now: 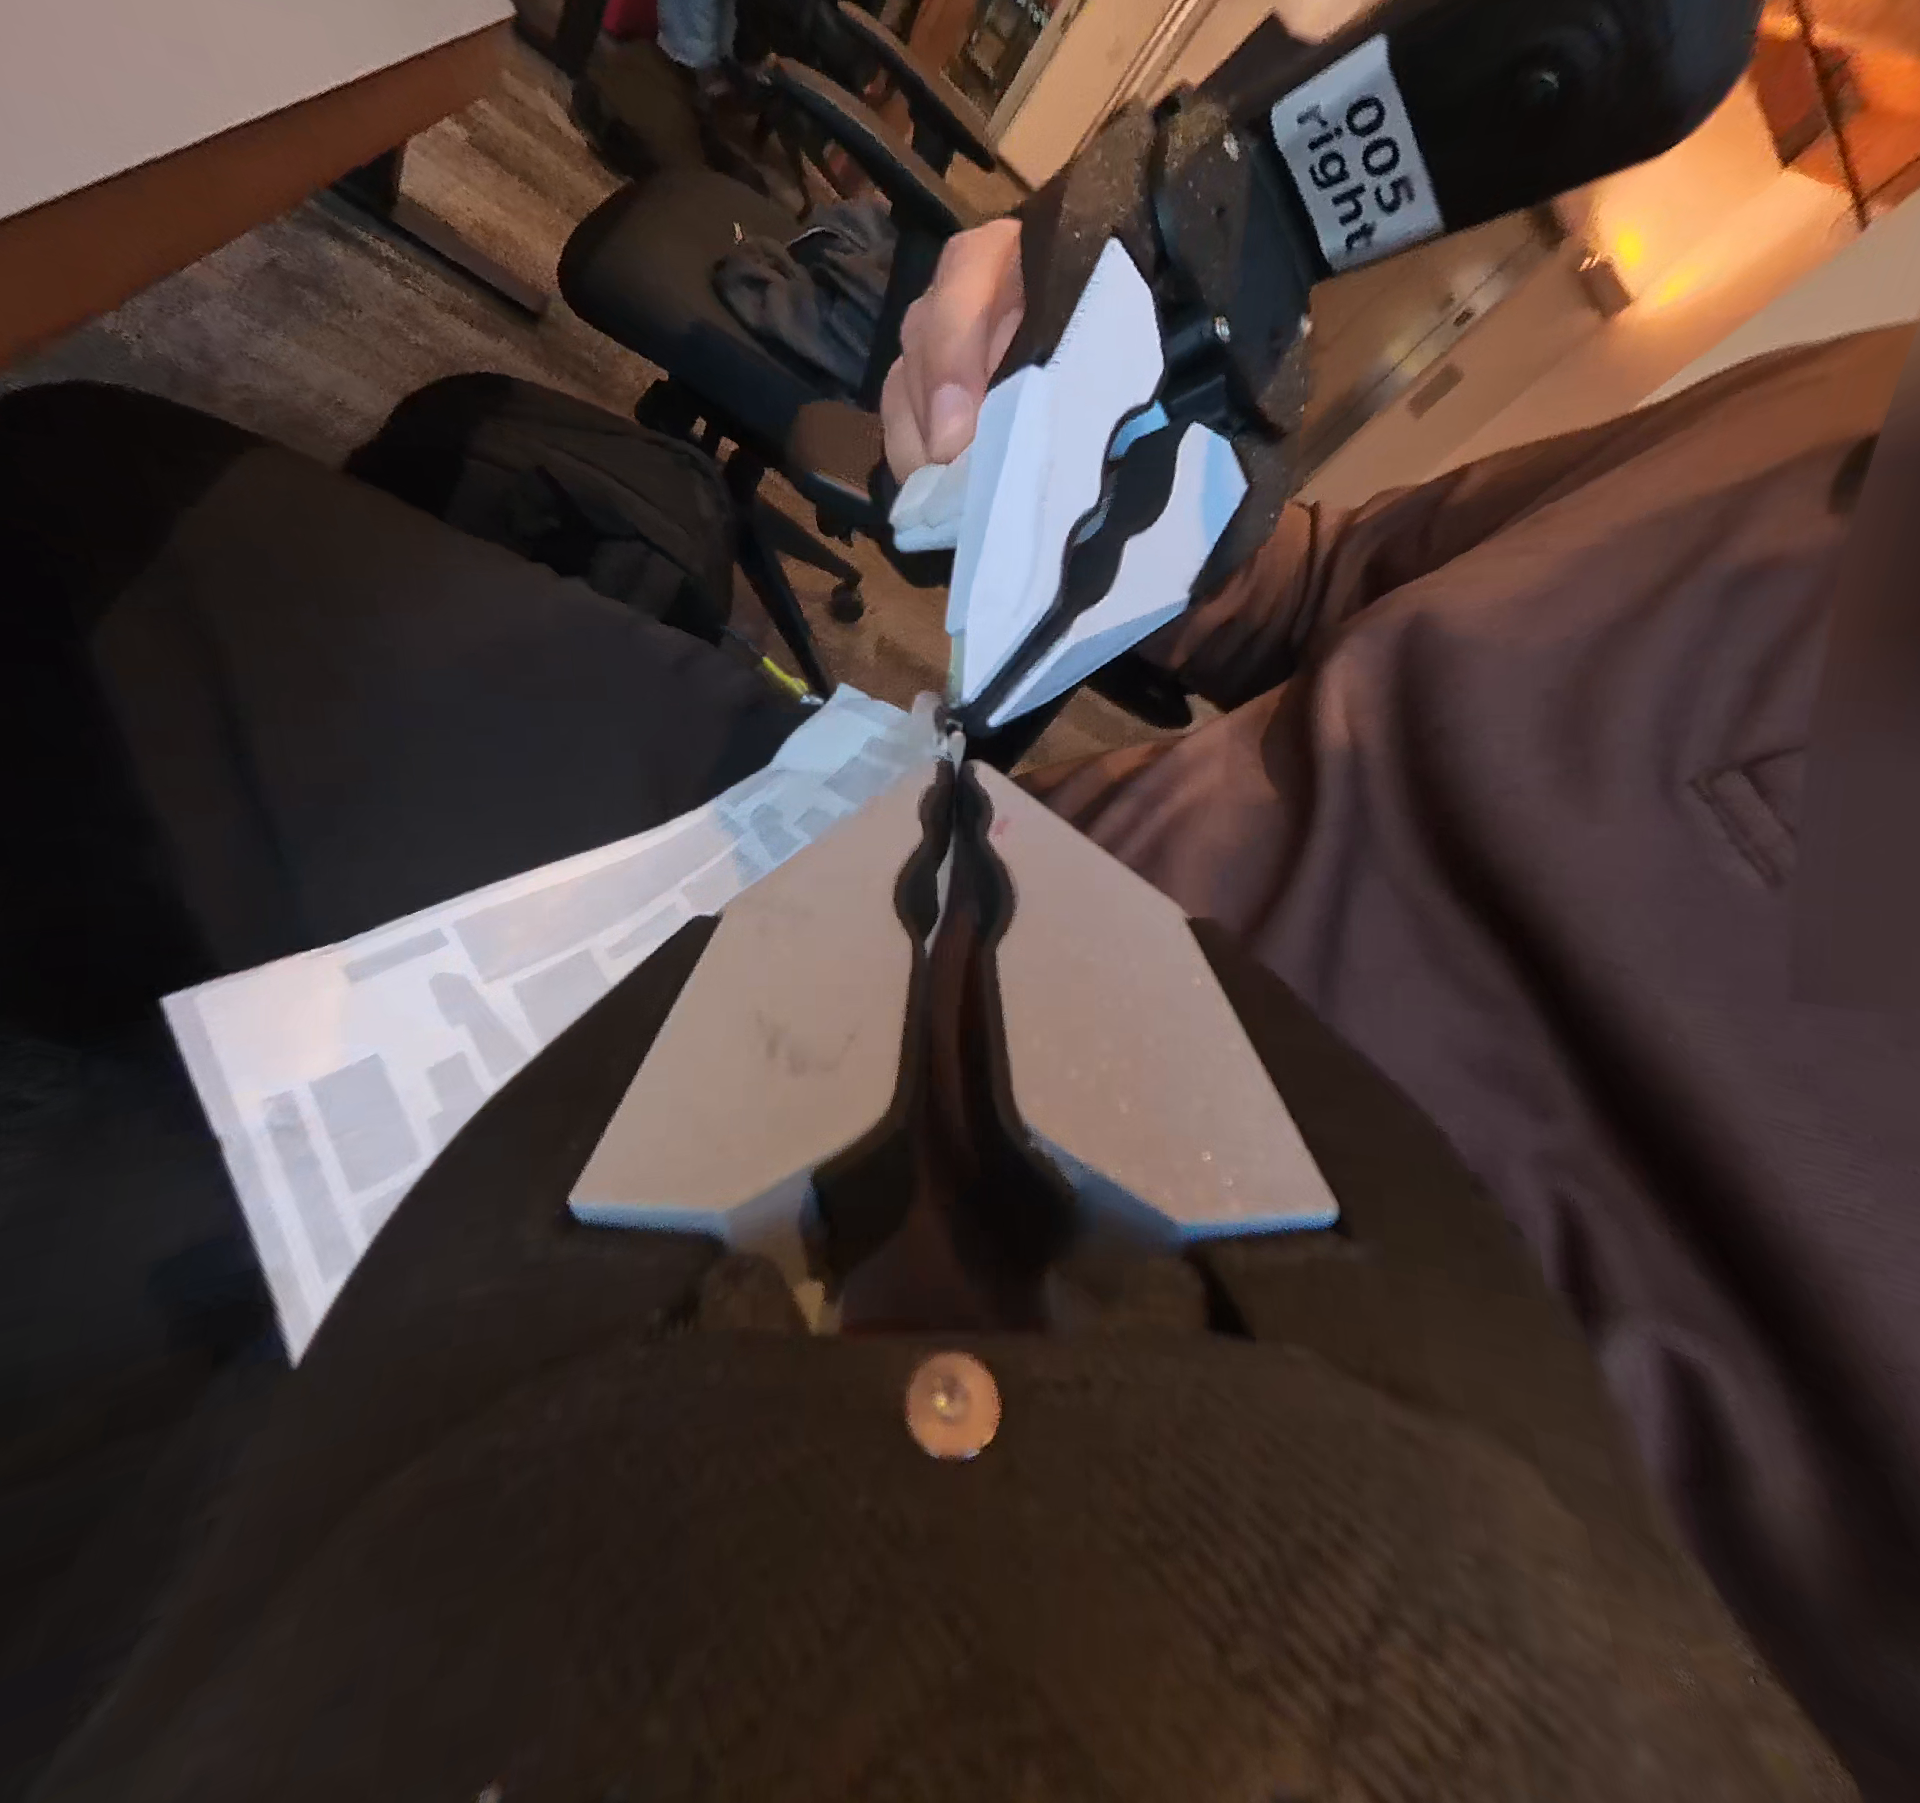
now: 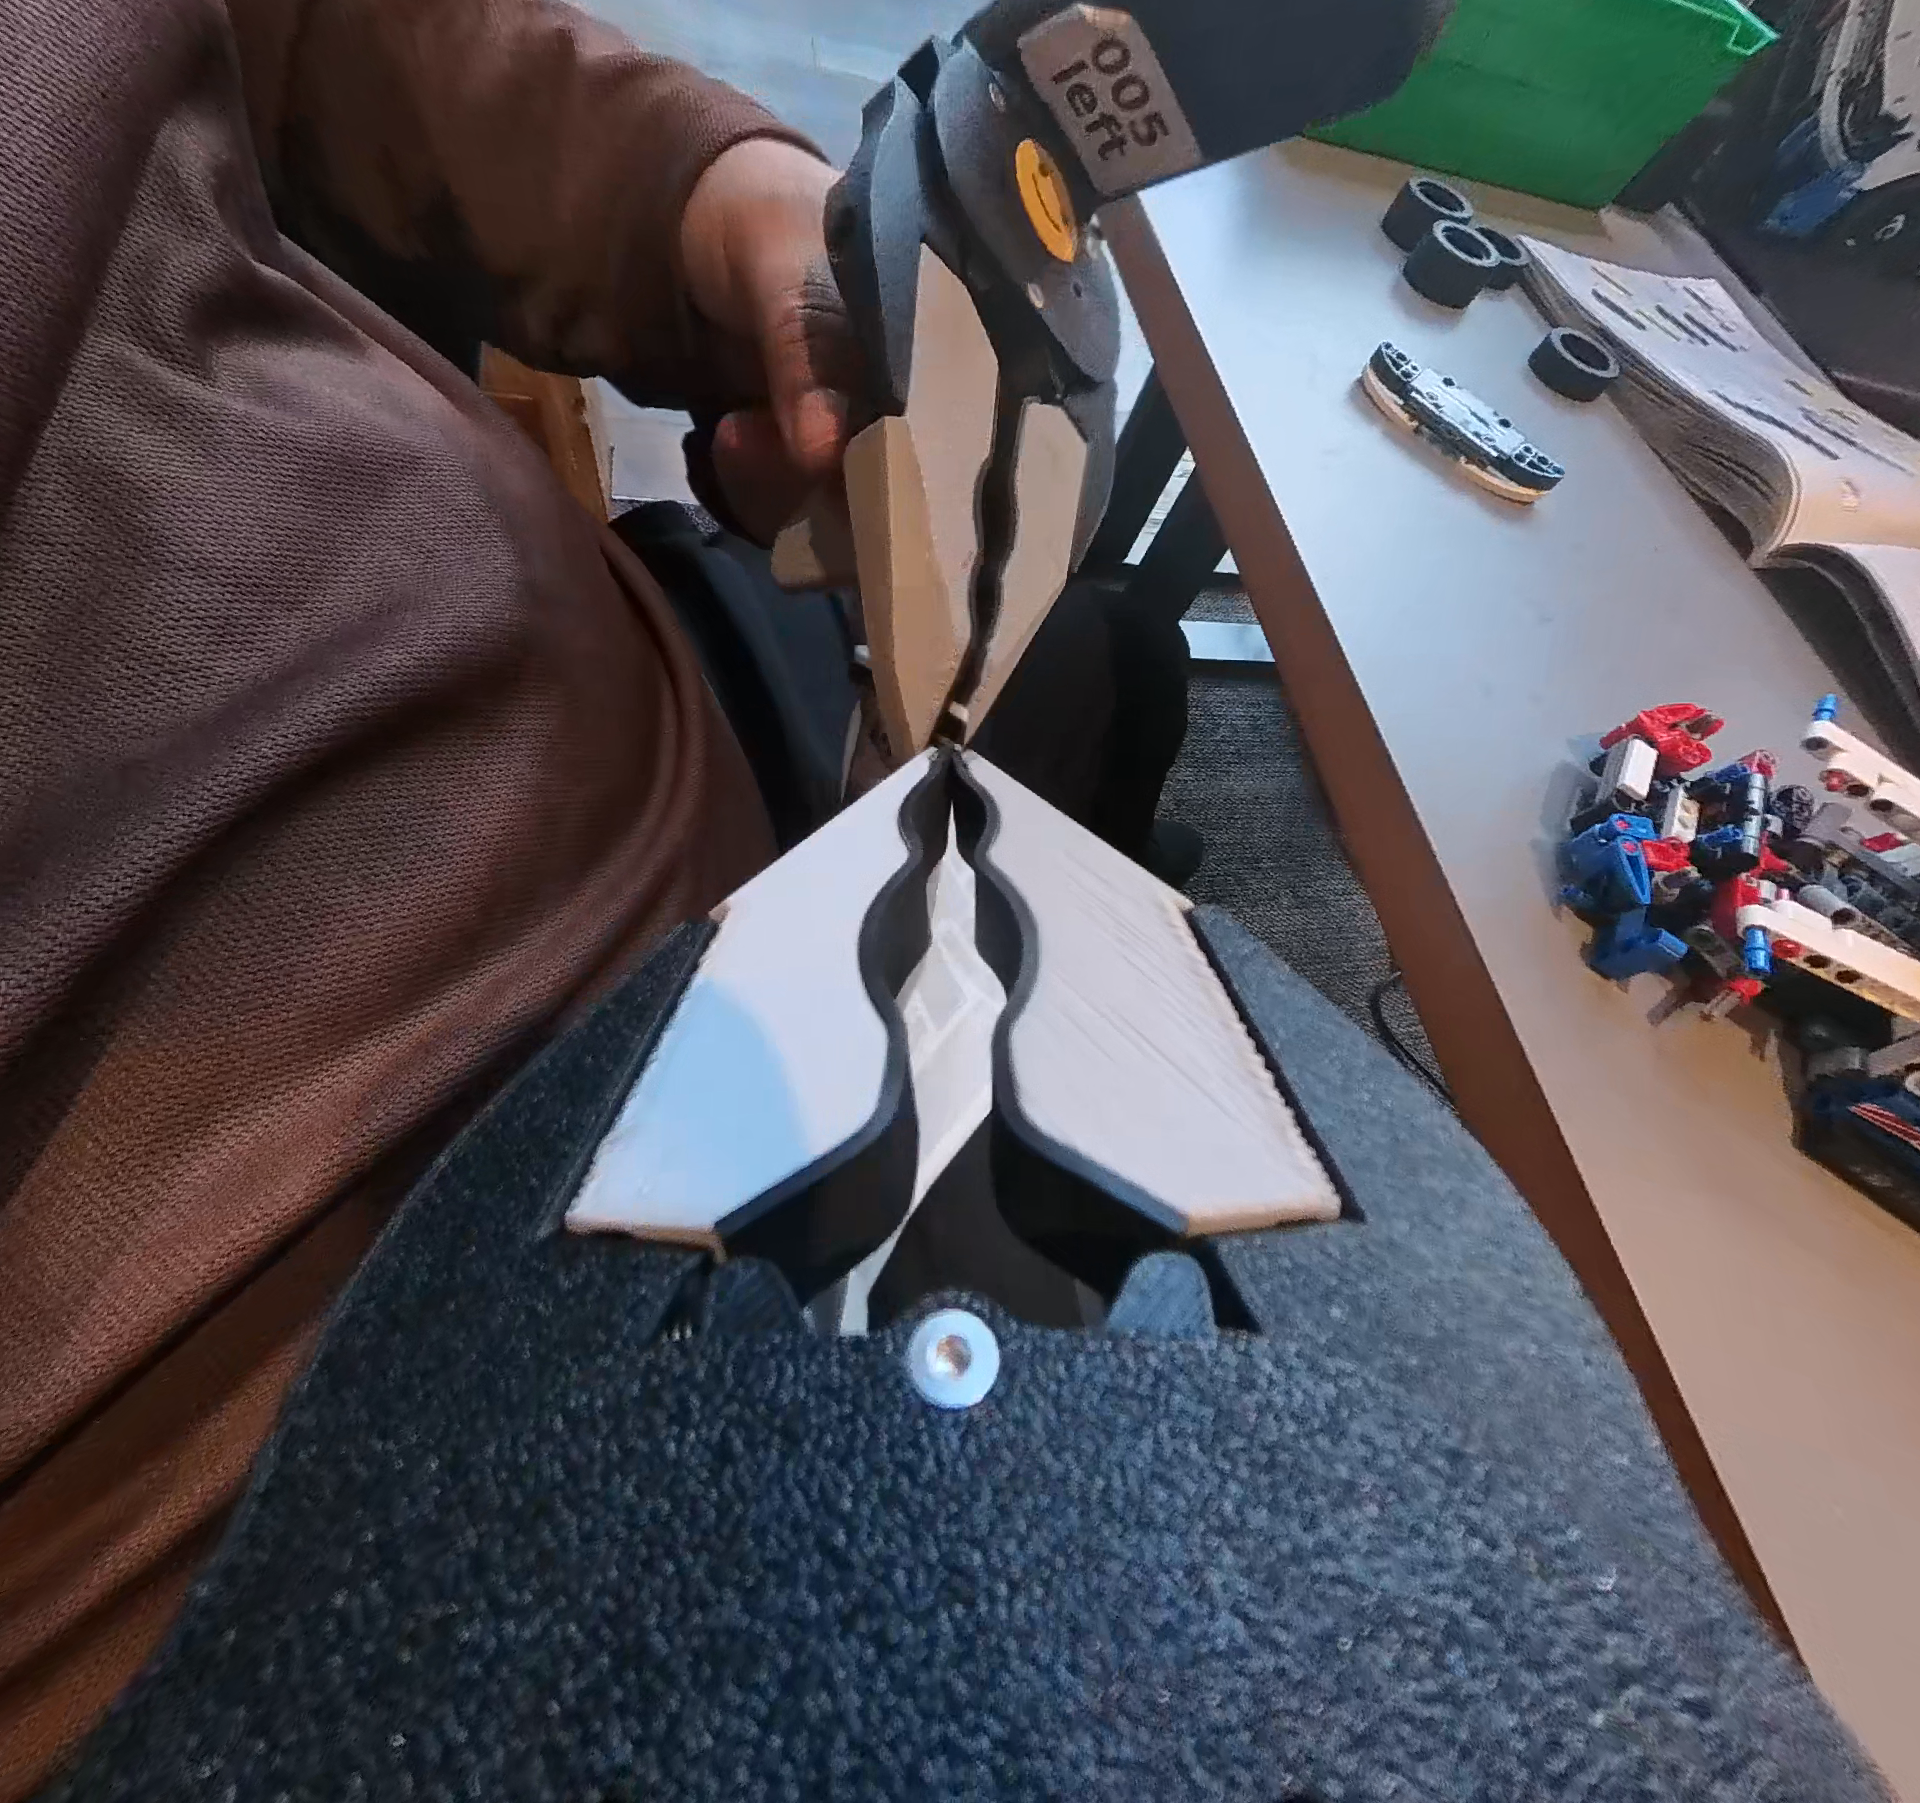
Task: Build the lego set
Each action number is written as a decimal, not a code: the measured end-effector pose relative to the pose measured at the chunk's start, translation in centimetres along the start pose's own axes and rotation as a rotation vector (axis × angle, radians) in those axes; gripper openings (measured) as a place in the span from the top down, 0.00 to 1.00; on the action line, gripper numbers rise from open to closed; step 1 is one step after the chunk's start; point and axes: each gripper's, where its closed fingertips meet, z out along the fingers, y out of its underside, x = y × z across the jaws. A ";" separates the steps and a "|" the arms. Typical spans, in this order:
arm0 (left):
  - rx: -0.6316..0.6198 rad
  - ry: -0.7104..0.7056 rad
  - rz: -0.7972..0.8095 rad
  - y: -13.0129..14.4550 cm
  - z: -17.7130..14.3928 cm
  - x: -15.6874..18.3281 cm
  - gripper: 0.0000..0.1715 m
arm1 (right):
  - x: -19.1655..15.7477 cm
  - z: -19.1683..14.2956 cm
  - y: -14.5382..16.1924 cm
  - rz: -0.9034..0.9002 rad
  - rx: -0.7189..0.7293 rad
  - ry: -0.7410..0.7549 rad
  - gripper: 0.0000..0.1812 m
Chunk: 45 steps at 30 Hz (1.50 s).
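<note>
office floor below point(image 1: 312, 299) | left tongs point(image 1: 951, 766), right tongs point(image 2: 951, 756) closed tip-to-tip

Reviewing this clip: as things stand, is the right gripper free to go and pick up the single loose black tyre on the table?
Probably not right away. The right gripper is shut, tip to tip with the left gripper over the lap, apparently both pinching a printed sheet. The tyre itself sits unobstructed on the table.
</note>
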 end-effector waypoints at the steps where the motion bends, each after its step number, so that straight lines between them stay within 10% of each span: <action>1: 0.019 0.016 -0.022 -0.1 -0.1 0.1 1.00 | 0.0 -0.1 -0.1 -0.005 0.003 0.003 1.00; 27: 0.288 -0.019 -0.283 -2.6 -1.0 -2.5 1.00 | -1.1 1.2 1.0 -0.191 -0.124 0.061 1.00; 45: 0.206 -0.113 -0.099 -2.9 -0.2 -1.7 1.00 | 2.3 0.1 0.8 0.157 -0.029 0.090 0.93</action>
